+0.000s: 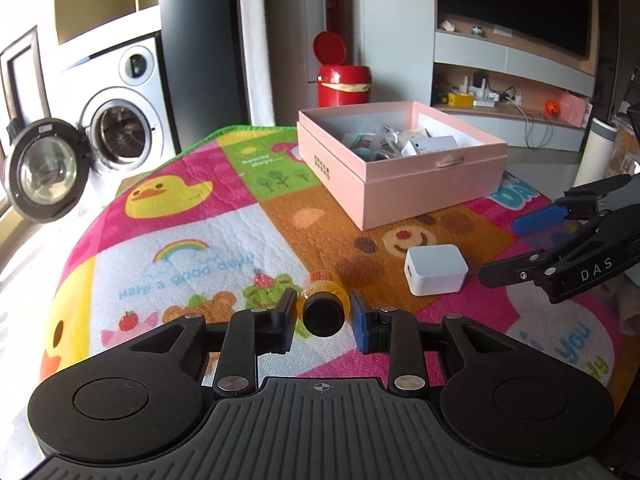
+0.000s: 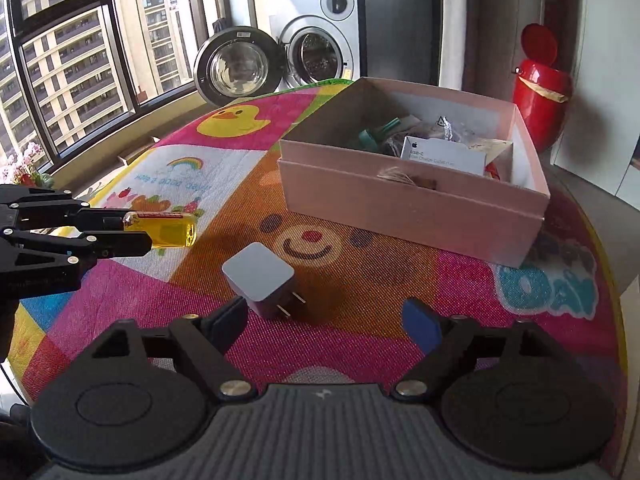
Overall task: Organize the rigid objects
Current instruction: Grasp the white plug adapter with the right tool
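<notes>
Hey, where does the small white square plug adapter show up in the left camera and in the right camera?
Left wrist view: the small white square plug adapter lies right of centre on the colourful play mat, near the right gripper.
Right wrist view: it sits just ahead of the open right gripper, prongs toward the camera.
Shared landmark: the pink cardboard box behind it.

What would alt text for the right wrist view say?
An open right hand-held gripper hovers just behind a white charger plug on a colorful mat, with a pink box beyond and the left hand-held gripper gripping a yellow bottle.
</notes>
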Demonstrator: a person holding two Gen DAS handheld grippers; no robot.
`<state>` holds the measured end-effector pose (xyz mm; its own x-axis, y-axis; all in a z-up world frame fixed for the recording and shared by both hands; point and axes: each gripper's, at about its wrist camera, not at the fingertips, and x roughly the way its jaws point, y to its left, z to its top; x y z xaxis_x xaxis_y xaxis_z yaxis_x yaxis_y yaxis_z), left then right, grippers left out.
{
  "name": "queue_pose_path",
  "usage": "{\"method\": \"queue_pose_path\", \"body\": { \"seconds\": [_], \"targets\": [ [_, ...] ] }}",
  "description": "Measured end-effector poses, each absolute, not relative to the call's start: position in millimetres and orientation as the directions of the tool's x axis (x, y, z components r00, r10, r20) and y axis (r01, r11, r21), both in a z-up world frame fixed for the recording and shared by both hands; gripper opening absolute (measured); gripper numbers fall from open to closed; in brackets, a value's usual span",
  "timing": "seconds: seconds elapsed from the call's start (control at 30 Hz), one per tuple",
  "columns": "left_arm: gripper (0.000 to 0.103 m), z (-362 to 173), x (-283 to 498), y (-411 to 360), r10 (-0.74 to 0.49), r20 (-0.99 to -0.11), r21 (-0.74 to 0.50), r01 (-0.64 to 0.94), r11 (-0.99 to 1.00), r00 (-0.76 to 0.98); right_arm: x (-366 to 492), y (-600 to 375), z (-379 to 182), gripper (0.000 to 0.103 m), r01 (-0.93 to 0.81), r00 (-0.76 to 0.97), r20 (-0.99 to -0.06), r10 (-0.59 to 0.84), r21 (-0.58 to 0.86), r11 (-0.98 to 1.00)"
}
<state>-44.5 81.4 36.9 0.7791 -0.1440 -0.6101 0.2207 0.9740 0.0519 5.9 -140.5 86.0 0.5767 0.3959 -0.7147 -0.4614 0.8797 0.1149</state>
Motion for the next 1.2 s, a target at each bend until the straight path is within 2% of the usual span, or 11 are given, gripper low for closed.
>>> {"method": "queue_pose_path", "body": {
  "seconds": [0.07, 0.13, 0.17, 0.23, 0.33, 0.53, 0.7, 0.9, 1.0, 1.1, 1.2],
  "targets": [
    [0.032, 37.0, -39.7, 78.3, -0.134, -0.609, 0.053, 0.209, 0.977, 0.782, 7.1, -147.0, 76.7, 0.090, -0.443, 0.574, -0.713, 0.403, 0.144, 0.885],
    [0.032, 38.5, -32.7, 78.7, -0.131, -0.595, 0.039, 0.192, 0.981, 0.793, 2.5, -149.6, 73.0, 0.096, -0.437, 0.589, -0.695, 0.413, 0.156, 0.886],
    [0.032, 39.8, -28.7, 79.1, -0.131, -0.587, 0.028, 0.181, 0.983, 0.799, 1.7, -148.3, 70.9, 0.101, -0.439, 0.594, -0.689, 0.414, 0.153, 0.885],
    [0.032, 41.2, -18.8, 79.7, -0.129, -0.573, 0.008, 0.163, 0.987, 0.809, -3.9, -141.7, 66.8, 0.103, -0.450, 0.616, -0.681, 0.396, 0.108, 0.887],
    [0.032, 40.6, -4.5, 76.8, -0.120, -0.565, 0.002, 0.147, 0.989, 0.816, -9.9, -128.2, 64.6, 0.103, -0.464, 0.637, -0.687, 0.350, 0.022, 0.886],
    [0.033, 35.0, 6.0, 76.1, -0.113, -0.562, -0.007, 0.132, 0.991, 0.819, -7.7, -129.9, 63.0, 0.103, -0.466, 0.632, -0.687, 0.360, 0.034, 0.884],
    [0.033, 20.1, 6.8, 83.4, -0.159, -0.520, -0.089, 0.132, 0.987, 0.840, -3.6, -128.3, 64.7, 0.103, -0.469, 0.604, -0.715, 0.352, 0.039, 0.882],
    [0.036, 3.7, 11.5, 94.8, -0.192, -0.596, -0.190, 0.096, 0.977, 0.780, 0.0, -122.0, 68.8, 0.103, -0.496, 0.573, -0.740, 0.351, 0.028, 0.868],
    [0.034, 2.1, 5.2, 100.7, -0.206, -0.571, -0.223, 0.091, 0.971, 0.795, 0.0, -114.3, 75.2, 0.103, -0.515, 0.573, -0.718, 0.395, 0.060, 0.855],
    [0.034, 0.7, 1.9, 102.1, -0.210, -0.563, -0.237, 0.087, 0.968, 0.799, 3.9, -104.2, 77.8, 0.103, -0.486, 0.637, -0.698, 0.325, -0.037, 0.873],
    [0.034, 1.1, -0.5, 99.5, -0.199, -0.560, -0.224, 0.085, 0.971, 0.804, 7.3, -102.6, 75.2, 0.102, -0.379, 0.759, -0.635, 0.147, -0.245, 0.893]
  ]
}}
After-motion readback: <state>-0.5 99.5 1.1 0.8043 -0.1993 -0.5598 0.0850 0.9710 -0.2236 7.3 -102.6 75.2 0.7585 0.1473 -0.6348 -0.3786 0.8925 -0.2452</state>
